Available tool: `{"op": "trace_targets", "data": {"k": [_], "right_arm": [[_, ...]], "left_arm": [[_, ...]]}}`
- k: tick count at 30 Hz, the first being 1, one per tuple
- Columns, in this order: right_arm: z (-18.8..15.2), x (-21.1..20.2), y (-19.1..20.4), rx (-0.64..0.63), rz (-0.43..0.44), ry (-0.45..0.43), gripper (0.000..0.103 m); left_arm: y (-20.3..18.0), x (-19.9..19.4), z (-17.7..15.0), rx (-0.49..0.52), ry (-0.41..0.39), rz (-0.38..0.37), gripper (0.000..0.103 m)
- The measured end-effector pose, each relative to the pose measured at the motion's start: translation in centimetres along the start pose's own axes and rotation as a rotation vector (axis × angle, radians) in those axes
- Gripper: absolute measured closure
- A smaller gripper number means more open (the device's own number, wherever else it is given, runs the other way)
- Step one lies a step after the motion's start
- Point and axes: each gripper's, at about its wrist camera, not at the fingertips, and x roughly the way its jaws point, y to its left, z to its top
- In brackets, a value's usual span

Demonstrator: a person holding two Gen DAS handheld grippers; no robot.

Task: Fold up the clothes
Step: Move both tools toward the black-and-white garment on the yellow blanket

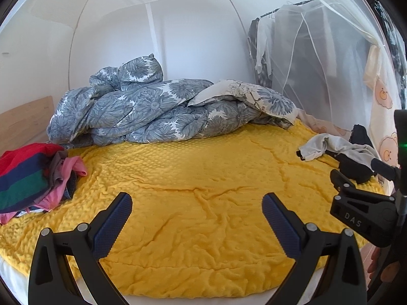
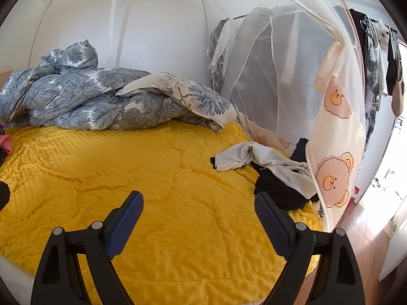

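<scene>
A heap of clothes (image 1: 30, 180), red, navy, green and pink, lies at the left edge of the yellow bedspread (image 1: 193, 178). At the right side a crumpled light grey garment (image 1: 330, 147) lies over black clothing (image 1: 356, 167); the same grey garment (image 2: 257, 160) and black clothing (image 2: 279, 190) show in the right wrist view. My left gripper (image 1: 197, 209) hovers open over the bare middle of the bedspread, holding nothing. My right gripper (image 2: 198, 207) is also open and empty, just left of the black clothing over the yellow bedspread (image 2: 127, 165).
A rumpled grey floral duvet (image 1: 157, 109) fills the back of the bed. White mosquito netting (image 2: 279, 76) and a bear-print curtain (image 2: 333, 137) hang at the right, with a clothes rack behind. A black clamp mount (image 1: 361, 211) sits at the right. Wooden floor (image 2: 361, 241) lies beyond.
</scene>
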Motion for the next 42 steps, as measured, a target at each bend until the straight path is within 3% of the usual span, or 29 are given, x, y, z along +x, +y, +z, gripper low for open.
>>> {"op": "trace_targets", "data": {"k": [25,32,35,38,42], "right_arm": [[0.1,1.5,-0.5,-0.002,-0.021,0.02,0.012],[1.5,5.2,-2.2,-0.006,-0.098,-0.008,0.012],[1.8,8.1,-3.7,0.016,-0.136,0.02,0.012],[1.2,11.5,-6.2,0.093,-0.121,0.074,0.012],[0.6,13.5,-8.2,0.132,-0.158,0.09,0.012]], "left_arm": [[-0.9,0.6,-0.1,0.011,0.012,-0.013,0.001],[-1.1,0.6,-0.3,0.024,0.018,-0.016,0.001],[-1.2,0.8,-0.4,0.031,0.024,-0.015,0.001],[-1.2,0.9,-0.4,0.037,0.029,-0.015,0.001],[-1.1,1.1,-0.4,0.037,0.032,-0.01,0.001]]}}
